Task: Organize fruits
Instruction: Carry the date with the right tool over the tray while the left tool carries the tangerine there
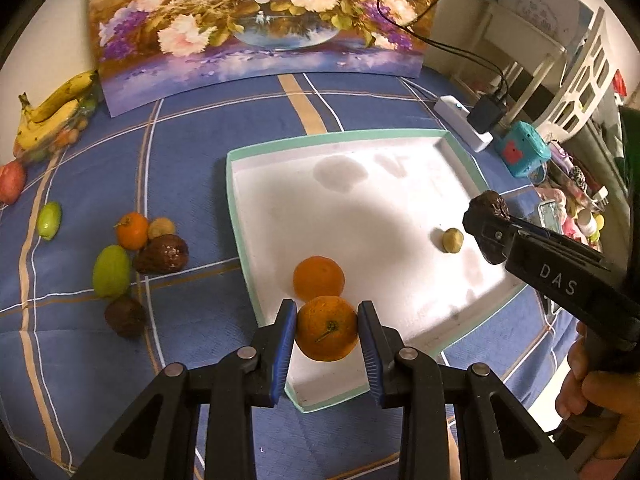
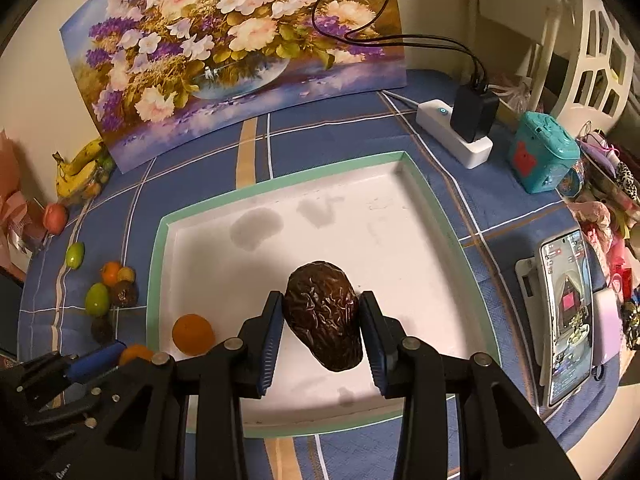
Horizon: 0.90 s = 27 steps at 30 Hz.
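Note:
A white tray with a green rim (image 1: 236, 216) (image 2: 160, 240) lies on the blue cloth. My left gripper (image 1: 327, 330) is shut on an orange (image 1: 326, 328) over the tray's near left part. A second orange (image 1: 318, 277) (image 2: 193, 334) and a small tan fruit (image 1: 452, 240) lie in the tray. My right gripper (image 2: 322, 320) is shut on a dark wrinkled avocado (image 2: 323, 314) above the tray; it also shows in the left wrist view (image 1: 486, 220). The left gripper shows at the right wrist view's lower left (image 2: 100, 360), with its orange (image 2: 136, 354).
Left of the tray lie loose fruits: an orange (image 1: 132, 230), green fruits (image 1: 111, 271), dark avocados (image 1: 162, 254), a red fruit (image 1: 11, 182) and bananas (image 1: 52, 114). A flower painting (image 1: 260, 20) stands behind. A power strip (image 2: 454, 136), teal box (image 2: 544, 152) and phone (image 2: 568, 316) sit right.

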Each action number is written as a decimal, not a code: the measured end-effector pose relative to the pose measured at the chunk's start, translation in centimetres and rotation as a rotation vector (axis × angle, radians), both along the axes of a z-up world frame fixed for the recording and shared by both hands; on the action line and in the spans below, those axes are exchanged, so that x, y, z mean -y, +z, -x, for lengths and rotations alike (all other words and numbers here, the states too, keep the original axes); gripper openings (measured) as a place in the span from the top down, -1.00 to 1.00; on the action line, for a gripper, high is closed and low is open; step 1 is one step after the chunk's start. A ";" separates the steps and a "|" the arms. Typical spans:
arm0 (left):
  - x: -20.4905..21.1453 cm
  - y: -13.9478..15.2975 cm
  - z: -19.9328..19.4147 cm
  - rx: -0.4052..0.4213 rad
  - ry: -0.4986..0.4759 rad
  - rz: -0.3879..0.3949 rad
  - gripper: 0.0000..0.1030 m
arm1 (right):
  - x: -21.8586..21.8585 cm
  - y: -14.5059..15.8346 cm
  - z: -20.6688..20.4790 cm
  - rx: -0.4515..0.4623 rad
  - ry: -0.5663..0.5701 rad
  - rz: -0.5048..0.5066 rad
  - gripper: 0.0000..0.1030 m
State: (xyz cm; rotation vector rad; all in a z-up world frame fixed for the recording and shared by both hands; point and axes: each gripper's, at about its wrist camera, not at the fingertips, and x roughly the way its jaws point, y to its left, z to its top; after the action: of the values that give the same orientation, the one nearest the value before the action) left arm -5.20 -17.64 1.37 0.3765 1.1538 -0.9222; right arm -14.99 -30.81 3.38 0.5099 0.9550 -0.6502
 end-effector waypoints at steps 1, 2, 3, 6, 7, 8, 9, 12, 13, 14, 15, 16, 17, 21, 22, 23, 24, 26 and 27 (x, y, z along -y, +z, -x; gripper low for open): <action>0.1 -0.1 0.1 -0.001 -0.001 -0.004 0.35 | 0.0 0.0 0.0 -0.001 0.001 -0.001 0.23; 0.2 -0.2 0.1 -0.002 -0.002 -0.008 0.35 | -0.1 -0.1 -0.1 -0.003 0.003 -0.004 0.23; 0.2 -0.4 0.1 -0.004 -0.003 -0.011 0.35 | -0.1 -0.2 -0.2 -0.004 0.005 -0.005 0.23; 0.3 -0.6 0.1 -0.005 -0.007 -0.022 0.35 | -0.1 -0.2 -0.2 -0.004 0.009 -0.008 0.23; 0.3 -0.8 0.1 -0.007 -0.006 -0.025 0.35 | -0.1 -0.3 -0.2 -0.004 0.010 -0.009 0.23; 0.4 -0.9 0.2 -0.008 -0.007 -0.028 0.35 | 0.0 -0.3 -0.2 -0.004 0.011 -0.011 0.23; 0.4 -1.0 0.2 -0.008 -0.007 -0.031 0.35 | 0.0 -0.3 -0.2 -0.005 0.011 -0.012 0.23; 0.4 -1.4 0.3 -0.011 -0.008 -0.039 0.35 | 0.1 -0.4 -0.3 -0.008 0.013 -0.016 0.23; 0.5 -1.5 0.4 -0.012 -0.008 -0.043 0.35 | 0.1 -0.5 -0.3 -0.010 0.014 -0.018 0.23; 0.5 -1.7 0.4 -0.014 -0.009 -0.047 0.35 | 0.1 -0.5 -0.4 -0.012 0.015 -0.019 0.23; 0.6 -1.9 0.4 -0.016 -0.009 -0.051 0.35 | 0.1 -0.7 -0.5 -0.016 0.018 -0.023 0.23; 0.6 -2.2 0.4 -0.019 -0.010 -0.058 0.35 | 0.1 -0.8 -0.5 -0.019 0.021 -0.025 0.23; 0.7 -2.5 0.4 -0.022 -0.011 -0.065 0.35 | 0.1 -1.0 -0.6 -0.024 0.023 -0.029 0.23; 1.0 -4.1 0.4 -0.050 -0.011 -0.104 0.35 | 0.3 -2.7 -1.2 -0.059 0.035 -0.060 0.23; 1.1 -4.4 0.4 -0.056 -0.011 -0.113 0.35 | 0.3 -3.3 -1.3 -0.074 0.036 -0.067 0.23; 1.2 -4.7 0.4 -0.062 -0.012 -0.120 0.35 | 0.3 -3.6 -1.4 -0.083 0.038 -0.072 0.23; 1.2 -5.0 0.5 -0.066 -0.014 -0.126 0.35 | 0.4 -4.2 -1.5 -0.095 0.040 -0.085 0.23; 1.4 -5.3 0.6 -0.065 -0.020 -0.130 0.35 | 0.5 -5.2 -1.7 -0.114 0.043 -0.107 0.23; 1.4 -5.3 0.6 -0.065 -0.021 -0.131 0.35 | 0.6 -5.6 -1.8 -0.123 0.045 -0.114 0.23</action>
State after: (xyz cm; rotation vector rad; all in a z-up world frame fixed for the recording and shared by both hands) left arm -5.80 -19.01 -3.89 0.4685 1.2755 -0.8847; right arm -13.18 -31.41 -2.21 0.5523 1.1218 -0.5937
